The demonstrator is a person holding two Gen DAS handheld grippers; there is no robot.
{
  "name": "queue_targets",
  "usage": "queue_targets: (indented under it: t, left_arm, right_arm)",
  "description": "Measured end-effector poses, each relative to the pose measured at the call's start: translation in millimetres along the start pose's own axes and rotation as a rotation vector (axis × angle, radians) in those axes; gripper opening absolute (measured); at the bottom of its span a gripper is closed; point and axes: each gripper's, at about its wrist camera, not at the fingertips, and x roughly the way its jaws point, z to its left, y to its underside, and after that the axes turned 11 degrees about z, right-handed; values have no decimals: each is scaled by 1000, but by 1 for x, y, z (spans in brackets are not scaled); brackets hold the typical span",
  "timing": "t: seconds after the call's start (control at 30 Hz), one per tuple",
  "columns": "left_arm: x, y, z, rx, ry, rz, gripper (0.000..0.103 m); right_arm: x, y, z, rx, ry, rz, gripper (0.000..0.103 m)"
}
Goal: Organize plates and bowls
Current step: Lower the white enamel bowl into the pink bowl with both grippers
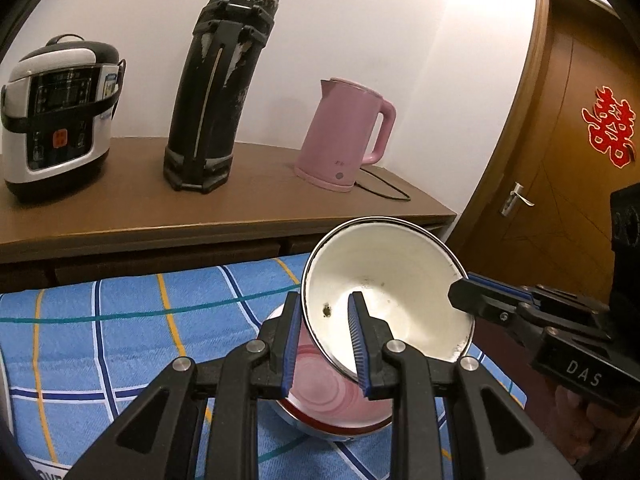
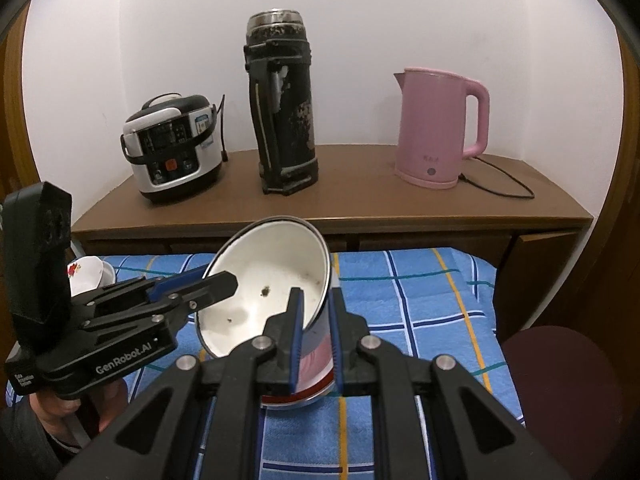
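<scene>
Now your left claw (image 1: 326, 344) pinches one side of the white bowl's (image 1: 396, 280) rim while your right claw (image 2: 314, 340) clamps the opposite side, holding it tilted just above the red-rimmed bowl (image 1: 332, 408) on the checked bed (image 1: 120, 340). Nesting isn't finished; a flowered dish (image 2: 86, 274) waits far left.

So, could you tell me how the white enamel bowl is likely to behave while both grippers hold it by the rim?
The white enamel bowl looks rigid, so it should keep its shape. Its glossy wall could slip, since the left gripper and right gripper pinch only thin rim. Dark chips suggest brittle enamel, so set it gently into the pink bowl.
</scene>
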Motion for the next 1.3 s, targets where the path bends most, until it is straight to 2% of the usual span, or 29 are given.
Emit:
queue_targets:
  t: [0.57, 1.3]
  left_arm:
    - [2, -1, 2, -11, 8, 21, 26]
    - [13, -1, 7, -24, 23, 85, 26]
  right_arm:
    - [14, 1, -1, -2, 22, 47, 13]
    - [26, 3, -6, -5, 33, 103, 13]
